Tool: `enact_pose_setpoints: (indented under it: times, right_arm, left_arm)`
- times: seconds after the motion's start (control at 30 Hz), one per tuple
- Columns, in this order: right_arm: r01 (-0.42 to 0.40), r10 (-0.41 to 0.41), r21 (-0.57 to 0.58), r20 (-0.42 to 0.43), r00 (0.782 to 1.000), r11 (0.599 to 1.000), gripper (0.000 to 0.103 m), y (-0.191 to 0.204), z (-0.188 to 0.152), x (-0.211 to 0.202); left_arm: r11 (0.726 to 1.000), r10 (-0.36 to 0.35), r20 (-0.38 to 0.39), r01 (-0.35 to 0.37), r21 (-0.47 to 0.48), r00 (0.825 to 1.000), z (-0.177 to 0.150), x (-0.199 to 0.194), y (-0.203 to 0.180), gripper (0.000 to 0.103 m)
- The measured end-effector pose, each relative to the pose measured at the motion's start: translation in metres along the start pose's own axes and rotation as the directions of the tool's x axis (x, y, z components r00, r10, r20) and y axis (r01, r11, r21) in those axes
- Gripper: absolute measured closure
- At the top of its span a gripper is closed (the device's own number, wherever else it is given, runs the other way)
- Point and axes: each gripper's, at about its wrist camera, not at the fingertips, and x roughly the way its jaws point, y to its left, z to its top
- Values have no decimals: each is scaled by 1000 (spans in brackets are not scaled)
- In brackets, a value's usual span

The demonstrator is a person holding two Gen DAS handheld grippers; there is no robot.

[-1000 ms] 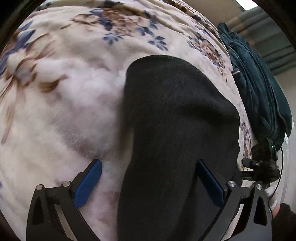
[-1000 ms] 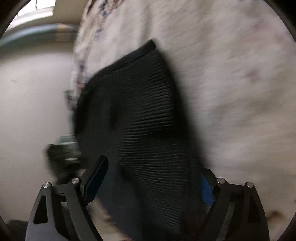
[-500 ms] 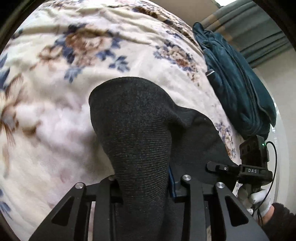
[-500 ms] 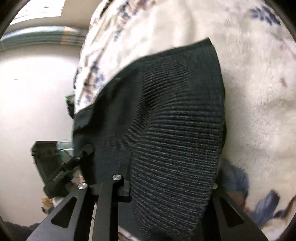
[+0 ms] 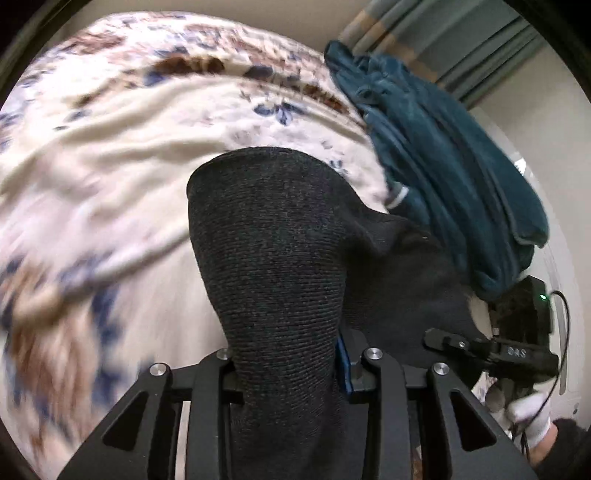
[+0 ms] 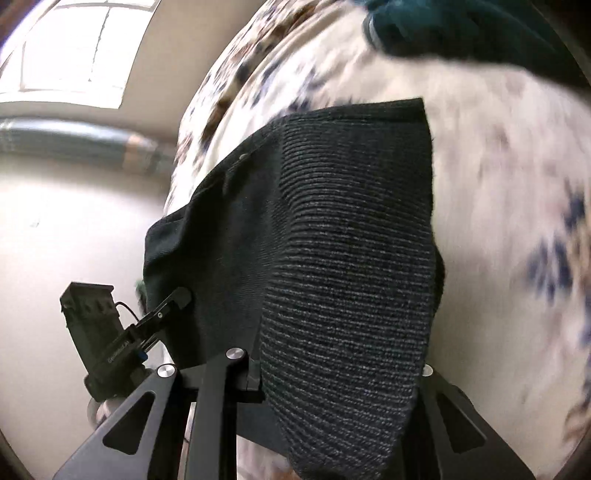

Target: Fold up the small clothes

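Observation:
A black knit sock (image 5: 273, 240) hangs lifted over a floral fleece blanket (image 5: 110, 147). My left gripper (image 5: 286, 363) pinches its rounded toe end; the jaws are opening slightly, with the sock still pressed between them. In the right wrist view, the ribbed cuff end of the sock (image 6: 351, 240) is clamped in my right gripper (image 6: 340, 373), which is shut on it. The sock stretches between the two grippers. Each camera sees the other gripper at the frame's edge: the right gripper (image 5: 480, 347) and the left gripper (image 6: 122, 339). A white-gloved hand (image 5: 528, 413) holds the right one.
A crumpled teal garment (image 5: 443, 166) lies on the far right side of the blanket, also seen as the teal garment (image 6: 461, 29) at the top. Striped curtains (image 5: 443, 44) and a pale wall stand behind. A window (image 6: 74, 48) is at the upper left.
Both grippers went from open around the flat sock to shut on its ends. They have since lifted it off the blanket, and the view has swung toward the teal garment.

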Motion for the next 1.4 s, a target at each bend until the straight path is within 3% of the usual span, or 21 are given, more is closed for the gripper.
enact_pose_setpoints:
  times: [0.1,0.13,0.17,0.2,0.27,0.37,0.43,0.47,0.5,0.57,0.6,0.63,0.73,0.87,1.0,1.07,1.17,1.23,1.4]
  right_arm:
    - [113,-112,49,-23,993,992,78,-23,19,18]
    - [151,-149,44,-30,988,988,75,-28,21,19]
    - [180,-180,24,-23,983,983,66,-31,20,15]
    - [208,-208,2,-10,978,978,65,-34,19,10]
    - [314,-312,-64,30,950,947,48,-30,4,0]
    - [493,-486,-127,85,870,861,32,-27,5,-10]
    - [588,-574,-161,128,809,793,18,-15,0,-17]
    - [632,-613,-181,154,775,754,9,-4,3,-17]
    - [690,-662,-198,195,724,696,6,9,-2,-18]
    - [754,-709,-217,257,657,620,1,34,-15,-22]
    - [768,-722,-213,261,640,604,1,40,-22,-26]
    - [774,-730,-203,258,633,600,1,49,-23,-25]
    - [761,-720,-178,245,649,624,1,72,-47,-51]
    - [773,-718,-160,296,630,613,1,107,-72,-88]
    - [792,-714,-139,362,599,594,1,148,-97,-139]
    - [795,-704,-136,393,591,591,1,173,-114,-174]
    - [791,-687,-128,425,589,598,1,204,-135,-218]
    - [776,-667,-125,438,603,619,0,226,-153,-251]
    - [783,-624,-136,528,575,607,1,285,-206,-333]
  left_arm:
    - [999,32,-132,-36,-24,991,16,51,26,61]
    - [999,22,-138,-28,-39,990,15,55,32,51]
    - [997,-17,-129,7,-79,991,13,55,41,48]
    - [993,-47,-122,34,-111,991,9,53,47,47]
    - [989,-68,-115,52,-140,991,0,45,52,46]
    - [988,-5,-86,-8,-152,996,-14,23,51,46]
    - [986,140,-51,-144,-88,989,-19,5,33,38]
    - [973,227,-33,-228,-43,973,-23,-4,20,31]
    - [957,288,-21,-288,-10,957,-30,-11,10,26]
    - [930,368,-16,-367,20,930,-39,-21,-5,9]
    - [916,400,-15,-400,29,916,-47,-27,-14,9]
    - [903,428,-15,-428,38,903,-57,-35,-26,9]
    - [891,451,10,-450,53,893,-74,-60,-50,9]
    - [871,478,60,-482,98,876,-85,-100,-93,9]
    - [879,459,87,-466,101,884,-93,-142,-134,9]
    - [872,468,109,-478,105,877,-96,-165,-155,9]
    - [870,464,147,-481,107,874,-105,-207,-186,9]
    - [872,455,176,-477,113,873,-112,-237,-208,9]
    - [882,427,229,-458,106,875,-137,-313,-258,9]
